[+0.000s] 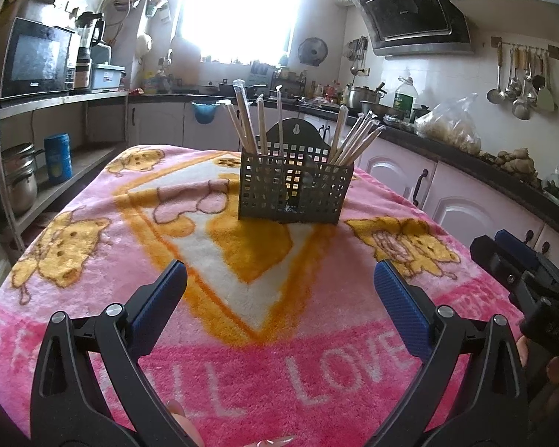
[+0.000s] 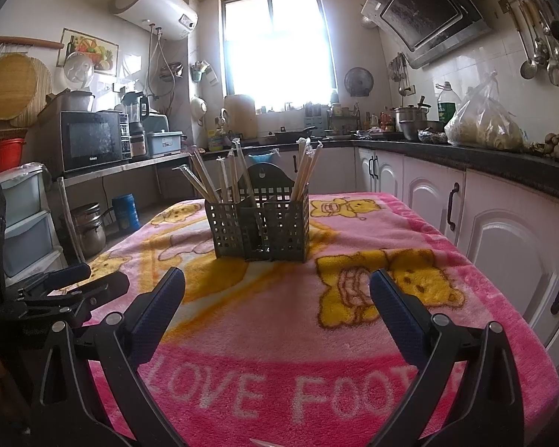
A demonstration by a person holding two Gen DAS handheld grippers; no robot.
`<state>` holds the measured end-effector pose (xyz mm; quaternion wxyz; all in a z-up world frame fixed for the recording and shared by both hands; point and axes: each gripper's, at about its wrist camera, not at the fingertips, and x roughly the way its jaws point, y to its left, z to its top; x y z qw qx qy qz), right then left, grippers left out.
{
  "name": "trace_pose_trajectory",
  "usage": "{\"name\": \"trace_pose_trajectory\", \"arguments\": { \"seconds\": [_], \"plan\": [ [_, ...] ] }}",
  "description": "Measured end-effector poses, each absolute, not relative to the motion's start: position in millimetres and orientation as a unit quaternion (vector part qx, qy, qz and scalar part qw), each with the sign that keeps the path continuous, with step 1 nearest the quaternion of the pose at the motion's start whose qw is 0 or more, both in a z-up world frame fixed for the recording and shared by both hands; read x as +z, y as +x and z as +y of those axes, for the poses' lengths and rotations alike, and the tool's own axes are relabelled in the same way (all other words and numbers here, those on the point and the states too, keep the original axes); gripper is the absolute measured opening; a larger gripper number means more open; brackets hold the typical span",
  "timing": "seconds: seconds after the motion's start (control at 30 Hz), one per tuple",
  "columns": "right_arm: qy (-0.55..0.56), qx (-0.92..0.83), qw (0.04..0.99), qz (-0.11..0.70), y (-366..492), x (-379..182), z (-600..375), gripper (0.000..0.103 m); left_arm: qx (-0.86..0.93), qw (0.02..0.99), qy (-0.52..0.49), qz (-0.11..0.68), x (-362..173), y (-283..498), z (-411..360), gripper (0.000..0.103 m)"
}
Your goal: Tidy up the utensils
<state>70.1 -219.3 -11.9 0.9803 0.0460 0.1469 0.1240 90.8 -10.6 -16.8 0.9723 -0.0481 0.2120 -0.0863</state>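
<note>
A dark grey perforated utensil holder (image 1: 295, 190) (image 2: 261, 226) stands upright in the middle of the pink blanket-covered table (image 1: 242, 335) (image 2: 279, 335). Wrapped chopsticks (image 1: 248, 126) (image 2: 205, 178) lean out of its left compartment and more (image 1: 357, 138) (image 2: 307, 167) out of its right one. My left gripper (image 1: 279, 272) is open over the near part of the table, nothing between its blue pads. My right gripper (image 2: 277, 279) is open too, also short of the holder and empty. Each gripper shows at the edge of the other's view (image 1: 503, 249) (image 2: 74, 279).
A dark counter (image 2: 466, 156) over white cabinets (image 2: 503, 242) runs along the right, carrying pots and a filled plastic bag (image 2: 484, 123). On the left, shelves hold a microwave (image 1: 37, 59), pots (image 1: 18, 178) and a blue tin (image 1: 57, 156). Plastic drawers (image 2: 26, 219) stand beside the table.
</note>
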Motion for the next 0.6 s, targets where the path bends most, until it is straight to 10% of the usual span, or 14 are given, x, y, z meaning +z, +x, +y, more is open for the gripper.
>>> {"name": "trace_pose_trajectory", "arguments": {
  "seconds": [0.33, 0.6],
  "plan": [
    [0.087, 0.113, 0.972, 0.185, 90.6, -12.6, -240.1, 0.097, -0.075, 0.964, -0.076, 0.243, -19.8, 109.2, 17.3, 0.092],
    [0.065, -0.088, 0.922, 0.373, 224.6, -50.0, -349.0, 0.097, 0.1, 0.935, -0.069, 0.334, -39.6, 199.2, 143.8, 0.092]
  ]
}}
